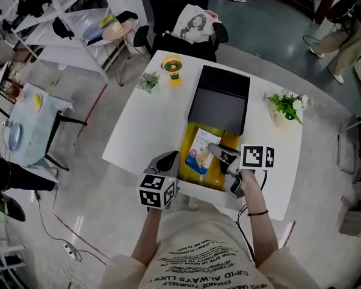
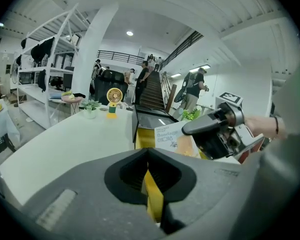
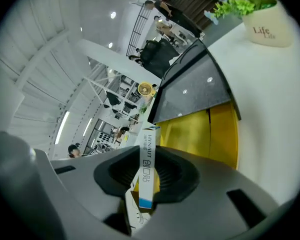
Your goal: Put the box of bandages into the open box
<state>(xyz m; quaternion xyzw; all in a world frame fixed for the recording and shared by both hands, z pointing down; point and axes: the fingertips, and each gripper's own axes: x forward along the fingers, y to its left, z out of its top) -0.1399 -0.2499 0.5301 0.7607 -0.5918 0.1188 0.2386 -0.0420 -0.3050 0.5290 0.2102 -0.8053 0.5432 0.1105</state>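
Pinching the box of bandages (image 3: 147, 166) edge-on between its jaws: right gripper (image 1: 219, 152), holding it tilted over the yellow inside of the open box (image 1: 213, 176). Left gripper (image 2: 149, 178): jaws pressed onto that box's yellow near wall. Black lid (image 1: 219, 98) open at the far side. White table (image 1: 150, 119) beneath; potted plant (image 1: 286, 108) at right.
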